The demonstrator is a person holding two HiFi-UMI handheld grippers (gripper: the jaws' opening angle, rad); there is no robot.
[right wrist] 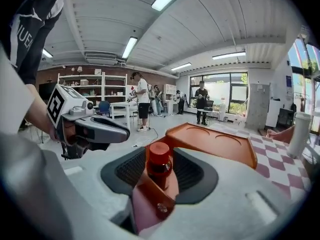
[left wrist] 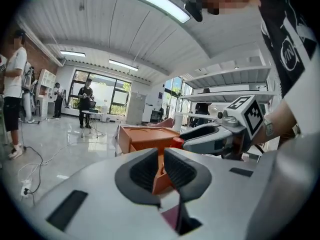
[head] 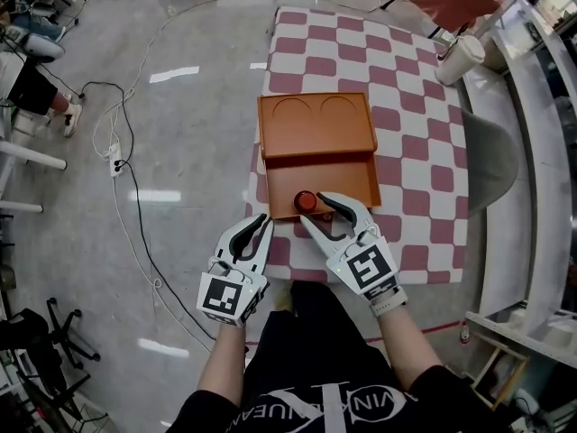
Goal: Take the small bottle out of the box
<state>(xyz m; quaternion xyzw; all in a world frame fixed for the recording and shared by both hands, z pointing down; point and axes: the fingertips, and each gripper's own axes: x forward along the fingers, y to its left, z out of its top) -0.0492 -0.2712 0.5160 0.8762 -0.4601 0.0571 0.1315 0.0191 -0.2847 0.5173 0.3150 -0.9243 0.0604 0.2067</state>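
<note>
- The small bottle (head: 306, 201), dark with a red cap, stands upright in the near-left corner of an open orange box (head: 347, 183) on a checked worktop (head: 415, 152).
- The box's lid (head: 315, 124) lies open and flat behind it, on the far side from the person.
- The right tool (head: 313, 208) reaches in from the near right, tilted slightly downward. Its jaws are spread wide with the bottle between them.
- The bottle's long axis runs straight up, crossing the line the right tool points along. The pads face its sides, below the cap.
- The right tool is judged the nearer one for the lift. It needs only to close on the bottle and then rise clear of the box wall.
- The left tool (head: 263, 224) sits at the box's near-left corner, from outside. Its jaws are nearly together, and they appear clamped on the orange wall, likely to steady the box.
- The right gripper view shows a small gap on each side of the bottle (right wrist: 159, 164), so the pads do not press it yet. The head view cannot show this, because the fingers crowd round the cap.
- The head view alone shows which corner holds the bottle and how much of the box floor is bare.
- The left gripper view shows the orange wall (left wrist: 161, 176) between its own pads. Of the bottle it shows only the red cap (left wrist: 177, 143), beside the right tool's finger.
</note>
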